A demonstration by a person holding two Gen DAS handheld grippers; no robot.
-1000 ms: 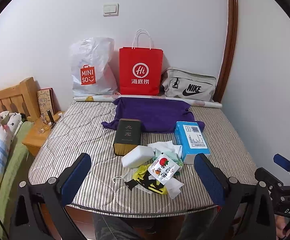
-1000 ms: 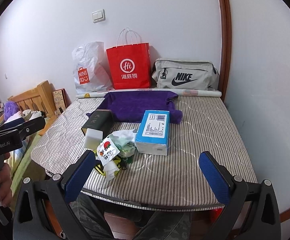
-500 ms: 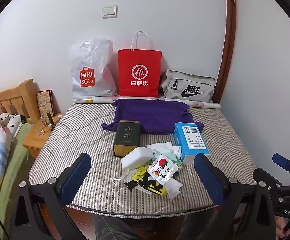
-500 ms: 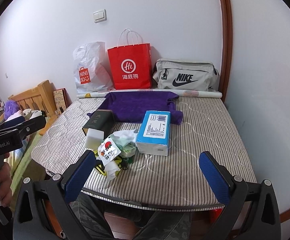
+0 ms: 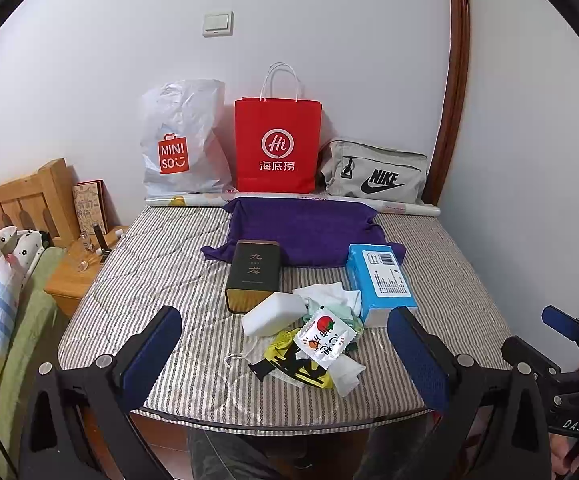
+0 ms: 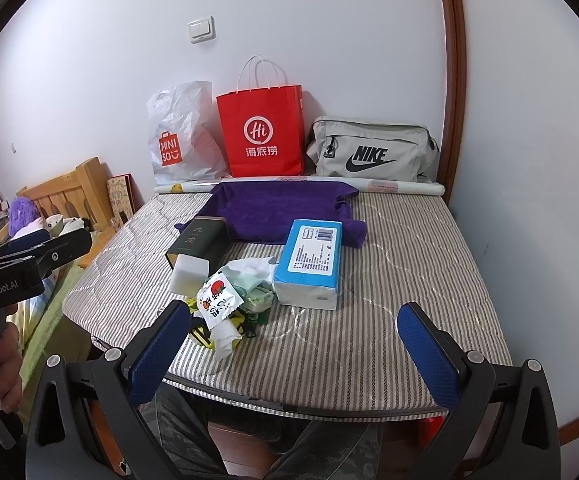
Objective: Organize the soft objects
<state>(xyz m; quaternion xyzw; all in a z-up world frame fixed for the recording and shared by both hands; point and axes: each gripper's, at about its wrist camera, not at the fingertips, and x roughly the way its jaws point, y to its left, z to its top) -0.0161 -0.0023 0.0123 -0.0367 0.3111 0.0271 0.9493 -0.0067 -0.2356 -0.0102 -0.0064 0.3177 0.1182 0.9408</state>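
L gripper [image 5: 285, 354] hovers low at the near edge of the bed [image 5: 161, 264], jaws wide apart, nothing between them; looks like a staging pose w/ the pile framed ahead, no grasp begun yet. Far L, a wooden nightstand [image 5: 71, 280] beside the bed, apart from the job. Along the back wall, L to R: white MINISO bag [image 5: 181, 144], red paper bag [image 5: 277, 148], grey Nike bag [image 5: 373, 172]; all upright against the wall, prob. the places things go, but insides not visible so can't say what they hold. Purple towel [image 5: 309, 232] lies spread flat mid-bed, in front of the bags. Dark tin [image 5: 255, 276] lies on its side just in front of the towel, its far end on the towel's edge; white sponge block [image 5: 273, 314] leans at its near end. The soft stuff sits in a loose heap [image 5: 313, 344] centre-front: snack packet [image 5: 325, 338] on top, white cloths, yellow-black fabric under. Blue tissue pack [image 5: 381, 280] just R of the heap, touching it. R gripper [image 6: 293, 352] also spread wide, empty, held low at the bed's near edge, R of the heap; heap is nearer its L finger.
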